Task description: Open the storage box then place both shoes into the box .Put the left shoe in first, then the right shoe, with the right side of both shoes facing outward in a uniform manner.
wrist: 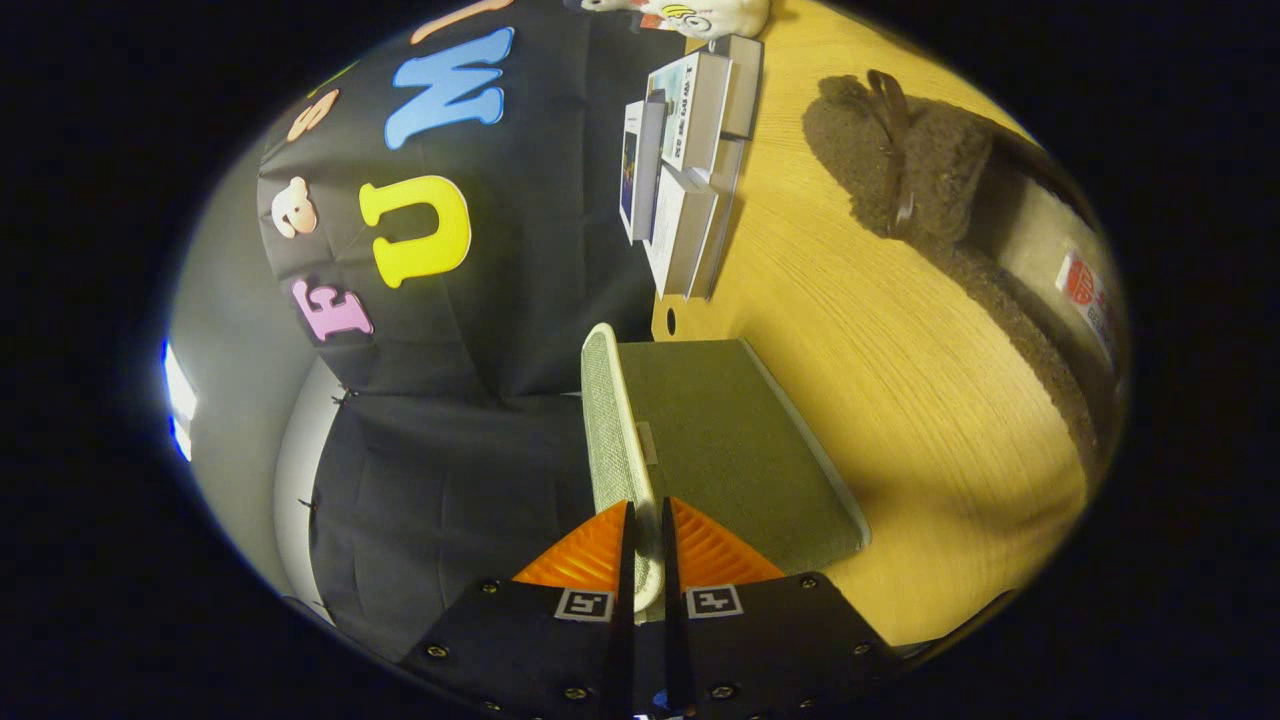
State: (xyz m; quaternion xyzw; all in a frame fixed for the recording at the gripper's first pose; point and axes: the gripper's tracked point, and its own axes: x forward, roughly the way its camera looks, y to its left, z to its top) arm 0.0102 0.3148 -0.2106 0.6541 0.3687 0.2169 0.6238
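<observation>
Grey fabric covers the storage box (720, 450), which sits on the wooden table (900, 400). Its lid (612, 430) stands raised, edge-on to the camera, and the gripper (647, 540) has both fingers clamped on the lid's pale rim. Beyond the box, a stack of books (685, 170) rests near the black cloth wall. One fuzzy brown shoe (895, 160) lies on the table, well apart from the box, beside a cardboard carton (1060, 260).
</observation>
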